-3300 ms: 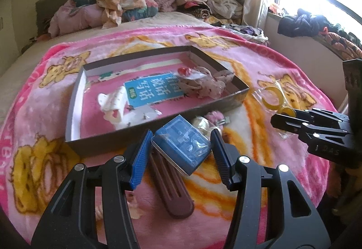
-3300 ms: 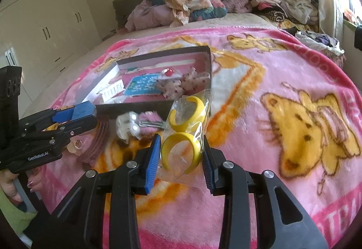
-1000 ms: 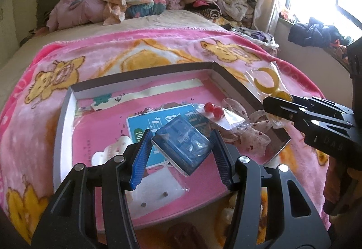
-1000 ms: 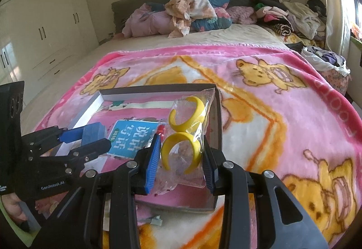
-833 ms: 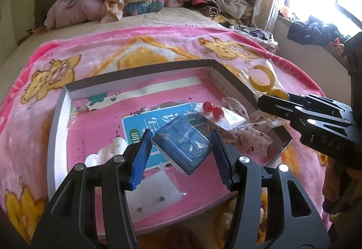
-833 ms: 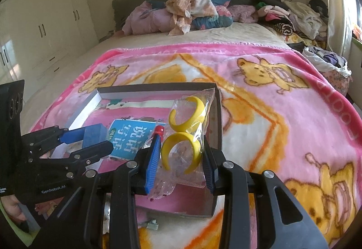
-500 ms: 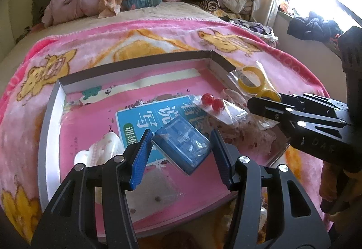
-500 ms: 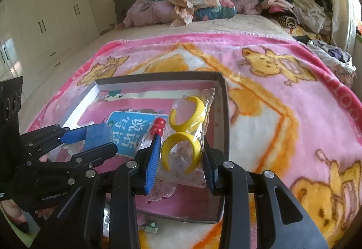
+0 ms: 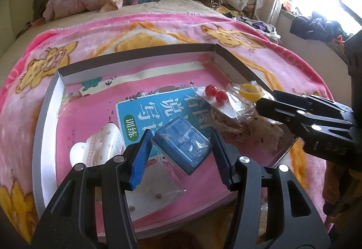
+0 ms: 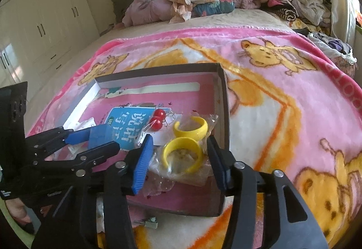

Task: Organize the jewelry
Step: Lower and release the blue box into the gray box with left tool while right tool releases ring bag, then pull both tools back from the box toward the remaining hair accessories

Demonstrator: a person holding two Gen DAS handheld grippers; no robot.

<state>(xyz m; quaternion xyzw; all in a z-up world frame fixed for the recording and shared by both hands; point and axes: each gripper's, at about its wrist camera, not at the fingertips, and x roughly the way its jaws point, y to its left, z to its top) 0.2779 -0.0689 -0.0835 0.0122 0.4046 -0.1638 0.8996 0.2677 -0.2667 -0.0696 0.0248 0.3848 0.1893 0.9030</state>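
A bedroom, with a pink blanket (image 10: 282,95) printed with yellow bears spread over the bed, a heap of clothes (image 10: 194,0) against the headboard and white cupboards (image 10: 40,22) along the wall. On the blanket, a shallow grey box (image 9: 140,54) with a pink floor. Inside the box: a blue card (image 9: 163,108) with white characters near the middle, a white hair clip (image 9: 97,145) toward its left wall, a pair of red bead earrings (image 10: 157,120) in clear wrap beside the card. Above the box's near part, the left gripper (image 9: 181,149), clamped on a small blue case (image 9: 181,145) by its two sides. At the box's right wall, the right gripper (image 10: 178,158), jaws opening, with a clear bag of two yellow bangles (image 10: 187,142) lying between the pads, apart from both, resting on the box floor. Just outside the box's near wall, a small metal clip (image 10: 150,224) on the blanket.
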